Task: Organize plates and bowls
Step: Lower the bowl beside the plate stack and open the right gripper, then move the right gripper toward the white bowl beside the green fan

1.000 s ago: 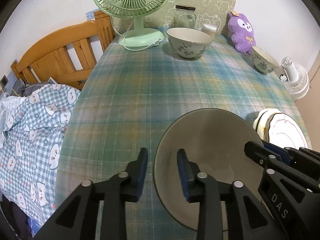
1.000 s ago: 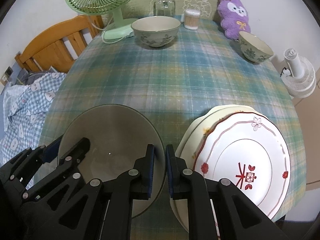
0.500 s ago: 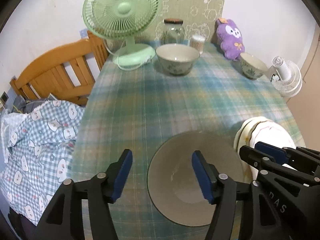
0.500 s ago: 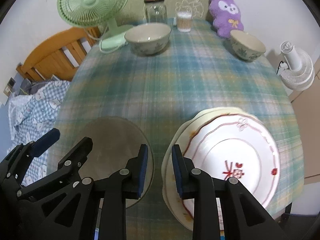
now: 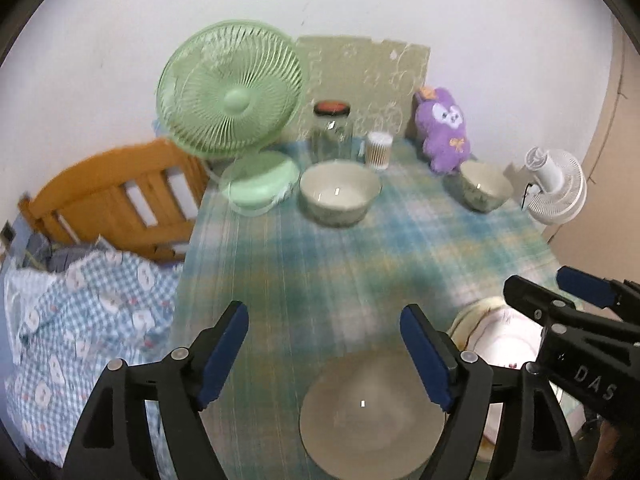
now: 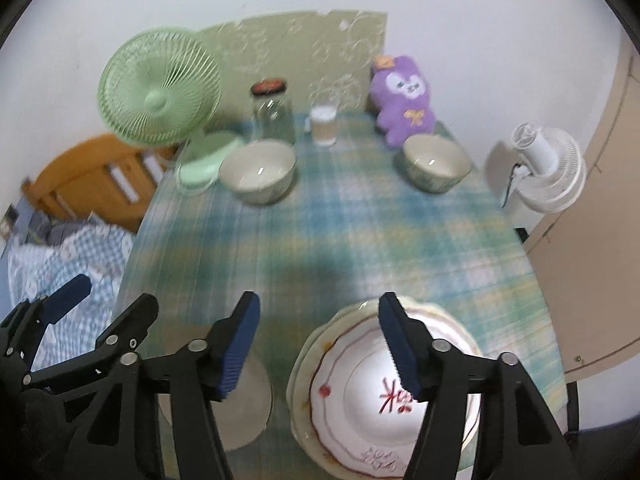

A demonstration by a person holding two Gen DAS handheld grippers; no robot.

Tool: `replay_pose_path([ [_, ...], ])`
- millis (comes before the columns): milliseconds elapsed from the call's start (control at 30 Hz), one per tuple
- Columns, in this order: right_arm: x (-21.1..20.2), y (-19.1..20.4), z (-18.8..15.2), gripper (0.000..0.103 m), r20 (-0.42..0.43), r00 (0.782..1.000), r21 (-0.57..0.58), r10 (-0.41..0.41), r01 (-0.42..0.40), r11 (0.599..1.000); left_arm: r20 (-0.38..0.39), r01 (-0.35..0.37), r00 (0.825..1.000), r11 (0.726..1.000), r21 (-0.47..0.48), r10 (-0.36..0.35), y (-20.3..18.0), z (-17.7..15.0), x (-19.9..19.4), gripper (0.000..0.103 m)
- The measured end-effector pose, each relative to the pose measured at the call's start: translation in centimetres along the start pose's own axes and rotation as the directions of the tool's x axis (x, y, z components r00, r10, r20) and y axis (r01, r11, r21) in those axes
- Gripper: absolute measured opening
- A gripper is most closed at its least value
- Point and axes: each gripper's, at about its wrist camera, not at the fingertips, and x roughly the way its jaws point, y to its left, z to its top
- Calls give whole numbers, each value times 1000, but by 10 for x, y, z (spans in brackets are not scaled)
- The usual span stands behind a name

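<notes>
Plainly, the round grey glass plate (image 5: 370, 416) lies flat on the blue-green plaid tablecloth (image 5: 360, 264) at the near edge of the table, just left of the stack of white plates (image 6: 384, 396) whose top one bears a red rim line and a red character; the two are close but a strip of cloth seems to show between them. The left gripper (image 5: 325, 354) hangs above the grey plate with its jaws spread wide and nothing between them; the right gripper (image 6: 318, 344) is likewise wide apart and empty, poised over the gap between grey plate and stack. To gather the plates well, the judgement is that one gripper should pinch the grey plate by its rim, lift it level and set it centred on the stack, since glass on glazed ware may slide; motion blur makes the exact rim position uncertain. Farther off, a large patterned ceramic bowl (image 5: 339, 193) stands near the table's far side and looks empty; a smaller matching bowl (image 5: 482, 185) sits well apart to its right, also apparently empty. Behind them a clear glass jar with a dark lid (image 5: 331, 132) appears empty, and a small round tub (image 5: 379, 150) holds what look like cotton swabs.
</notes>
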Motion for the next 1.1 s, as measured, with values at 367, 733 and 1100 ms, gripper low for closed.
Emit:
replay_pose_path([
  [367,-10,-6,52,74,79,993,19,-84,82,996,43,26,999,1000,7,-27,5,52,8,92],
  [733,32,-16,115,74,114,993,-69,15,-8,998,47,-51,997,998,-48,54,-6,95,47,98],
  [1100,105,-23,174,74,110,989,-126,98,-84,988,39,-144,988,982,-119,149,-10,134,106,98],
])
